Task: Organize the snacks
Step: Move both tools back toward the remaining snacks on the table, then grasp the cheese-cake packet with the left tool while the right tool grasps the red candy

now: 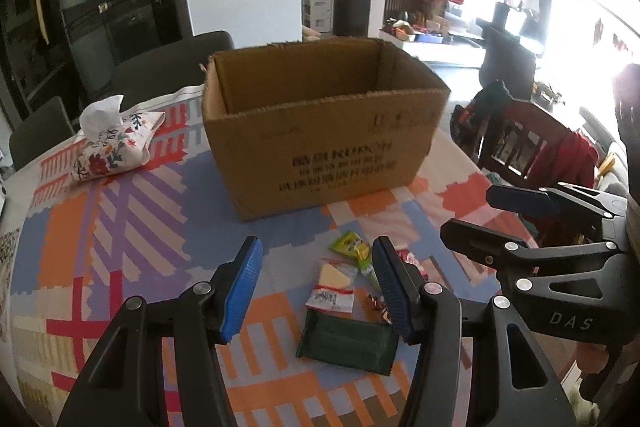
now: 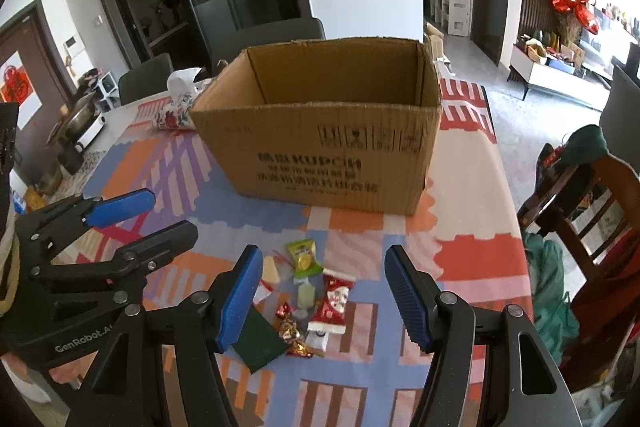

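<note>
An open cardboard box (image 1: 320,147) (image 2: 320,147) stands mid-table. In front of it lies a small pile of snacks: a dark green packet (image 1: 348,347) (image 2: 258,343), a clear pack with a yellow wedge (image 1: 334,285), a green-yellow candy pack (image 1: 352,245) (image 2: 304,257), a red-white wrapper (image 2: 332,303) and small foil candies (image 2: 290,331). My left gripper (image 1: 316,291) is open and empty above the pile. My right gripper (image 2: 324,299) is open and empty over the same pile. Each gripper shows beside the other: right (image 1: 500,219), left (image 2: 144,223).
A floral tissue pouch (image 1: 116,147) (image 2: 178,107) lies left of the box on the patterned tablecloth (image 1: 120,227). A wooden chair (image 2: 592,227) with clothes stands at the table's right edge. Dark chairs (image 1: 160,67) stand behind the table.
</note>
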